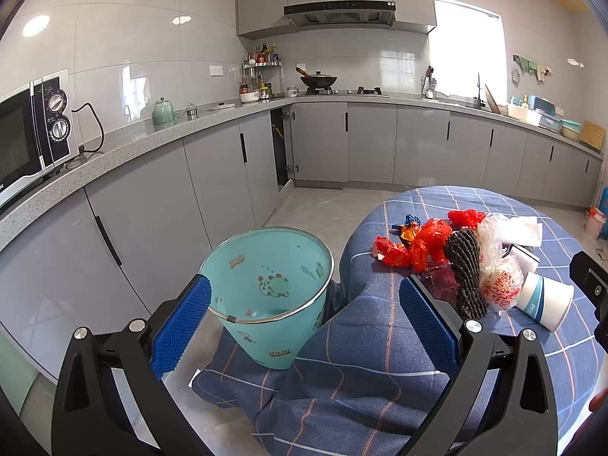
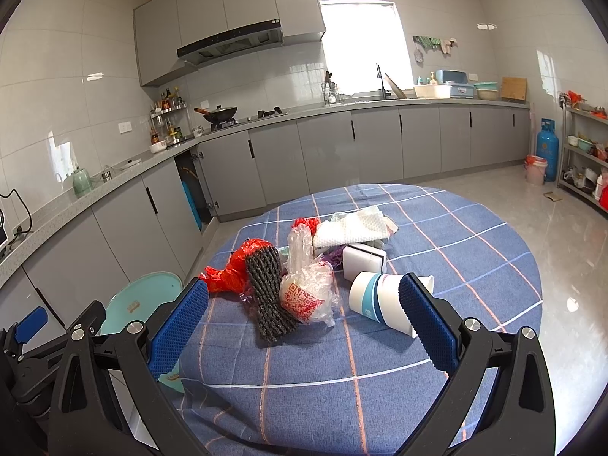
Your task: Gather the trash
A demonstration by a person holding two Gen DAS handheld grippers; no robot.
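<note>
Left gripper (image 1: 304,321): blue-padded fingers (image 1: 182,326) spread wide, nothing between them, touching nothing. It hangs over the gap between bin and table edge.
Trash bin (image 1: 273,285): mint green with cartoon prints and a metal rim, standing on the floor just beside the table, mouth open upward. The hanging tablecloth (image 1: 364,361) drapes against its base.
Trash pile, left wrist view: on the table, right of the bin. Red plastic wrappers (image 1: 414,247), a dark foam net sleeve (image 1: 465,269), a clear plastic bag with red print (image 1: 499,285) and a paper cup (image 1: 543,300) lying on its side, all crowded together and touching.
Right gripper (image 2: 304,321): fingers (image 2: 427,323) equally wide apart, gripping nothing. The right finger overlaps the cup in the picture; contact cannot be told.
Trash pile, right wrist view: net sleeve (image 2: 268,296) and printed bag (image 2: 307,292) lie between the open fingers but farther along the table. The cup (image 2: 380,300) lies with its mouth toward the right finger.
Left wrist view only: the inside of the bin, and a microwave (image 1: 34,136) on the counter at far left.
Right wrist view only: a white block (image 2: 363,260) and a white textured towel (image 2: 351,230) behind the cup, a blue gas cylinder (image 2: 547,150) at the far wall, and the bin's rim (image 2: 144,300) seen only in part behind the left finger.
</note>
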